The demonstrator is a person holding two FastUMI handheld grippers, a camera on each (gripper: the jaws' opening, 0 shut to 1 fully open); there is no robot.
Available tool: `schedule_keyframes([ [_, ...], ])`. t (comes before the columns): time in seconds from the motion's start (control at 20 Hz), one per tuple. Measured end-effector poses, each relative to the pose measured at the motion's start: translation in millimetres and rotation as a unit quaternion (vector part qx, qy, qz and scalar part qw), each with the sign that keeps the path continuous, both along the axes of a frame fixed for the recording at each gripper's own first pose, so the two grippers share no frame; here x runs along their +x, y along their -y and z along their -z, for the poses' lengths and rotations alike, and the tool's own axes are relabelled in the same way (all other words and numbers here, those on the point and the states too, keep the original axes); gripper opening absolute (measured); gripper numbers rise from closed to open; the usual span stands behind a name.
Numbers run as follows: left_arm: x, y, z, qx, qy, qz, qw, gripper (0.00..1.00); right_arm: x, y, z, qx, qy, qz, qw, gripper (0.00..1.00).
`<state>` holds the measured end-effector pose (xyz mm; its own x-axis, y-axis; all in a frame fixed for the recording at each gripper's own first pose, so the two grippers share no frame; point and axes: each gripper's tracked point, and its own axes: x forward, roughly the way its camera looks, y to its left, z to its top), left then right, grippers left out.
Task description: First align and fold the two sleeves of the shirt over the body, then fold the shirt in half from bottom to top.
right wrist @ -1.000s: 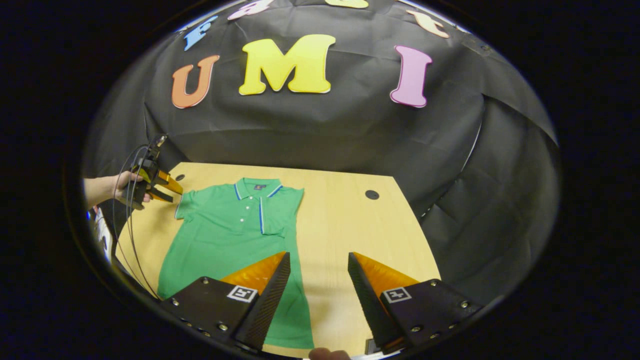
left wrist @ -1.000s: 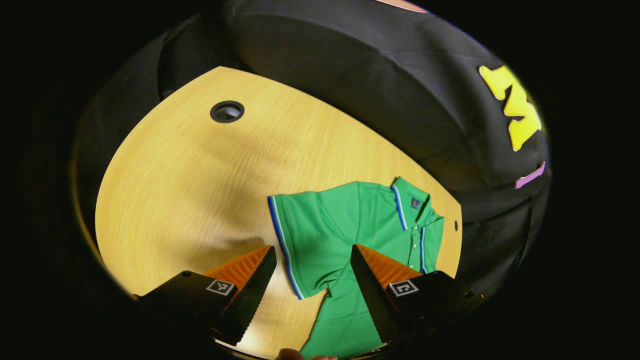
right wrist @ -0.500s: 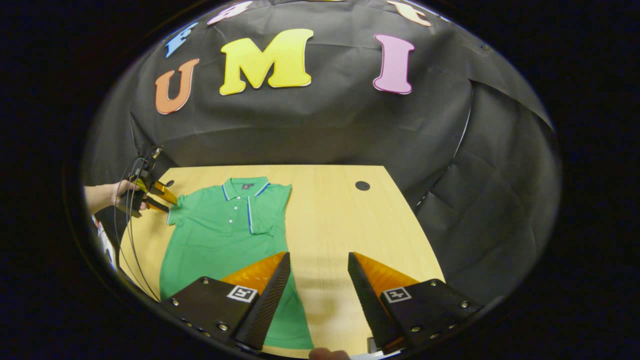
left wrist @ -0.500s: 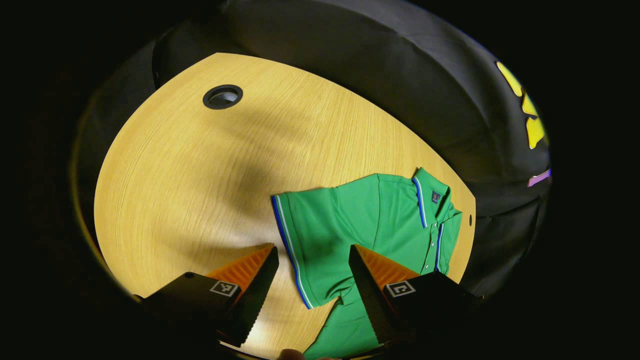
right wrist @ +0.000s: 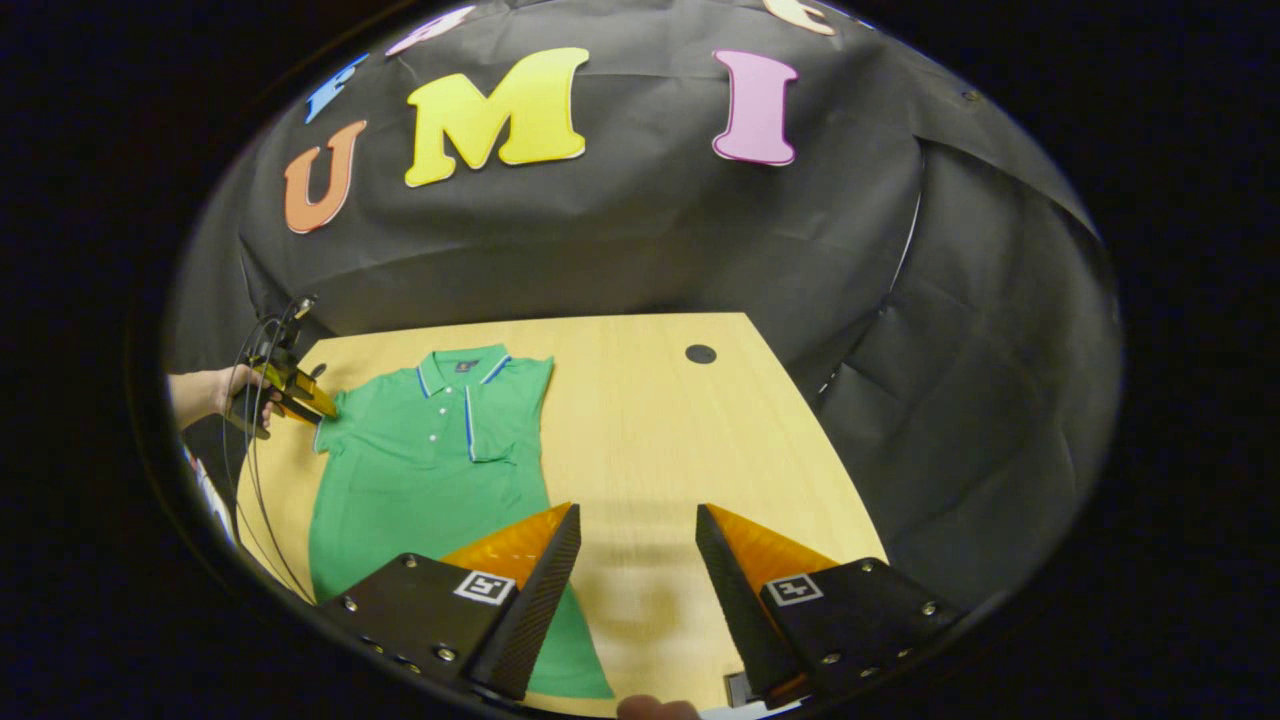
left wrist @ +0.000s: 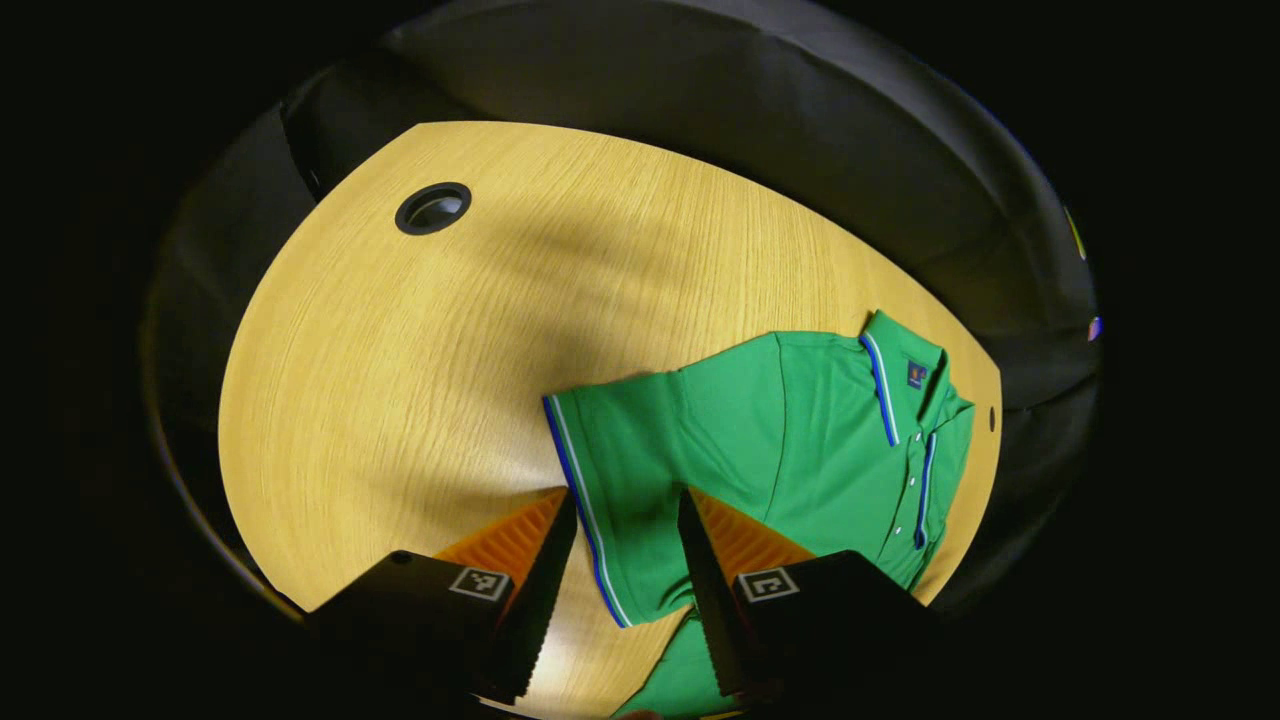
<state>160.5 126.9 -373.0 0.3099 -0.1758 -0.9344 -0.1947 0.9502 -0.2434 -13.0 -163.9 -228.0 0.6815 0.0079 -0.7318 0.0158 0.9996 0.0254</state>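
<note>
A green polo shirt [left wrist: 800,450] with blue-and-white trim lies flat on the wooden table [left wrist: 400,350], collar toward the black wall. In the left gripper view my left gripper [left wrist: 627,505] is low over the outstretched sleeve [left wrist: 625,480]; the striped sleeve hem runs between the two fingers, which stand a narrow gap apart. The right gripper view shows the shirt [right wrist: 420,460] at the left, its other sleeve [right wrist: 510,415] folded onto the body. There my right gripper [right wrist: 635,515] hovers open over bare table [right wrist: 650,420] beside the shirt's lower part. The left gripper [right wrist: 300,400] touches the far sleeve.
A round cable hole [left wrist: 432,208] sits in the table's far corner, and another cable hole [right wrist: 700,353] near the back edge on the right. A hand [right wrist: 215,395] holds the left gripper, with cables [right wrist: 250,480] hanging at the table's left edge.
The left gripper has come down onto the outstretched sleeve and its fingers have narrowed around the hem. The right gripper has drifted to the right, away from the shirt, still open.
</note>
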Motion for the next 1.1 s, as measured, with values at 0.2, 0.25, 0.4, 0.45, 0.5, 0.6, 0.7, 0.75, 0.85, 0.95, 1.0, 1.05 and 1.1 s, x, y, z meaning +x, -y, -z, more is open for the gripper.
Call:
schedule_keyframes([
  [0.2,-1,-13,0,0.039,-0.013,-0.003,0.999,0.46,-4,1,7,0.015,-0.003,0.020,1.000,0.76],
  [0.25,-2,-12,1,0.035,-0.014,-0.007,0.999,0.33,-6,2,9,0.019,-0.005,0.024,1.000,0.76],
  [0.4,-3,-5,1,0.017,-0.014,-0.018,1.000,0.14,-7,6,12,0.020,-0.008,0.033,0.999,0.76],
  [0.45,-4,-4,0,0.013,-0.014,-0.022,1.000,0.11,-8,8,11,0.019,-0.008,0.035,0.999,0.77],
  [0.5,-5,-1,-2,0.002,-0.015,-0.027,1.000,0.07,-8,9,11,0.019,-0.008,0.036,0.999,0.76],
  [0.6,-5,0,-6,-0.006,-0.010,-0.038,0.999,0.04,-9,11,8,0.019,-0.006,0.038,0.999,0.76],
  [0.7,-6,0,-14,-0.005,0.000,-0.038,0.999,0.04,-9,15,7,0.014,-0.003,0.041,0.999,0.76],
  [0.75,-6,1,-19,-0.003,0.004,-0.034,0.999,0.04,-11,18,6,0.010,-0.001,0.043,0.999,0.76],
  [0.85,-5,4,-31,0.001,0.015,-0.023,1.000,0.04,-13,22,2,0.005,0.005,0.048,0.999,0.76],
  [0.95,-3,13,-45,0.005,0.030,-0.012,0.999,0.04,-16,26,-3,0.003,0.016,0.050,0.999,0.76],
  [1.0,-3,20,-51,0.006,0.036,-0.005,0.999,0.04,-18,29,-6,0.001,0.022,0.049,0.999,0.76],
  [1.05,-2,26,-58,0.010,0.044,0.003,0.999,0.04,-20,30,-10,0.001,0.029,0.048,0.998,0.76],
  [1.1,-1,35,-65,0.014,0.053,0.012,0.998,0.04,-22,31,-14,0.003,0.034,0.048,0.998,0.76],
])
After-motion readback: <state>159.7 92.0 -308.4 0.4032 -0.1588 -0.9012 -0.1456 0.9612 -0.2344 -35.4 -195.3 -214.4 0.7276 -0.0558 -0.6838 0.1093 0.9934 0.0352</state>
